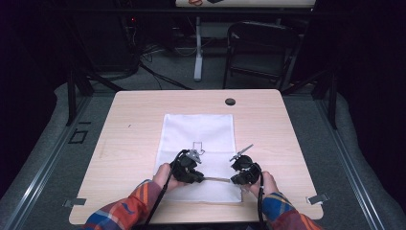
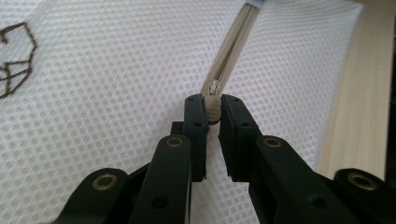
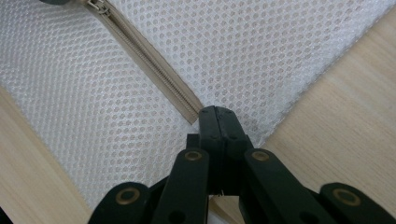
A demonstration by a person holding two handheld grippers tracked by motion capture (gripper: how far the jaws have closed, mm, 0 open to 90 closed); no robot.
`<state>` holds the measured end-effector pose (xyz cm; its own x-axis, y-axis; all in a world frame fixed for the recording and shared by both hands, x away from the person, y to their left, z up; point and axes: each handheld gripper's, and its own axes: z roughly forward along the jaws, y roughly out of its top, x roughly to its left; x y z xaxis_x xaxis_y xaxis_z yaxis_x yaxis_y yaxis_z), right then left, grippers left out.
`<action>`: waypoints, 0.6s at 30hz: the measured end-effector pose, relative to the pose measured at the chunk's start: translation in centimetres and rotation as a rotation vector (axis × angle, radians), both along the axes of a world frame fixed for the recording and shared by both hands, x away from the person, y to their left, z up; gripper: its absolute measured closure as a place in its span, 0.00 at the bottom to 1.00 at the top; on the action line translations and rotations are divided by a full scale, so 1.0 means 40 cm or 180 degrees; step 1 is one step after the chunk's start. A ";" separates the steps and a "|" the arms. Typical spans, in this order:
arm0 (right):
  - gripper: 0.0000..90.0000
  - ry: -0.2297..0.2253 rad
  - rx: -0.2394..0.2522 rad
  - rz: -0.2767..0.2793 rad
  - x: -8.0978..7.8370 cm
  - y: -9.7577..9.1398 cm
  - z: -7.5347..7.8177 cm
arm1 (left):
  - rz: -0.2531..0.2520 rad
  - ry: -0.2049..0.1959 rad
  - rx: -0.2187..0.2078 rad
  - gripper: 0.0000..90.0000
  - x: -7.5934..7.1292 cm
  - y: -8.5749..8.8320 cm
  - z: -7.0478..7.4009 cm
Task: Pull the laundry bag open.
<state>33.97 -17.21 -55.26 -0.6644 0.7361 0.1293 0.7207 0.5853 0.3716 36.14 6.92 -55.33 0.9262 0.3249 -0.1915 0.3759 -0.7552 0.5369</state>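
Dark room, black chair [image 1: 258, 48] and cables beyond the wooden table [image 1: 134, 124]; white mesh bag [image 1: 198, 132] lay flat at table centre, near edge toward the person; all places below relative to the bag's beige zipper [image 3: 154, 65], which ran along that near edge.

Left gripper [image 1: 191, 173] sat at the zipper's left end; jaws nearly together, clamped on the zipper pull [image 2: 213, 108], seen in the left gripper view with the tape running away from the jaws. Likely held that way so the slider could be dragged along the teeth.

Right gripper [image 1: 242, 178] sat at the zipper's opposite end, by the bag's near right corner; jaws fully together, pinching the mesh just past the tape end. Judged as an anchor: it kept the fabric taut so the slider wouldn't bunch the bag.

Zipper stretched straight between the two grippers; teeth looked closed along the run in the right gripper view; slider [image 3: 95, 4] at that picture's top edge. A dark printed mark [image 2: 16, 60] on the mesh sat well off the zipper.
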 end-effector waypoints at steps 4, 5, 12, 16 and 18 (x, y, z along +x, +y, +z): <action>1.00 -0.0060 0.0120 -0.0111 -0.005 0.005 -0.007 | 0.0028 0.0021 0.0008 0.90 -0.001 0.013 0.000; 1.00 -0.0006 0.0022 -0.0006 0.000 0.001 -0.001 | 0.0017 0.0025 -0.0006 0.90 -0.002 0.016 -0.001; 1.00 -0.0006 0.0020 0.0010 0.000 0.000 -0.001 | 0.0041 0.0029 0.0029 0.90 -0.006 0.032 -0.001; 1.00 -0.0007 0.0014 0.0023 0.001 0.000 -0.001 | 0.0036 0.0007 0.0039 0.90 -0.009 0.036 0.002; 1.00 -0.0005 0.0010 0.0029 0.001 0.000 0.000 | 0.0058 0.0000 0.0063 0.90 -0.010 0.040 0.002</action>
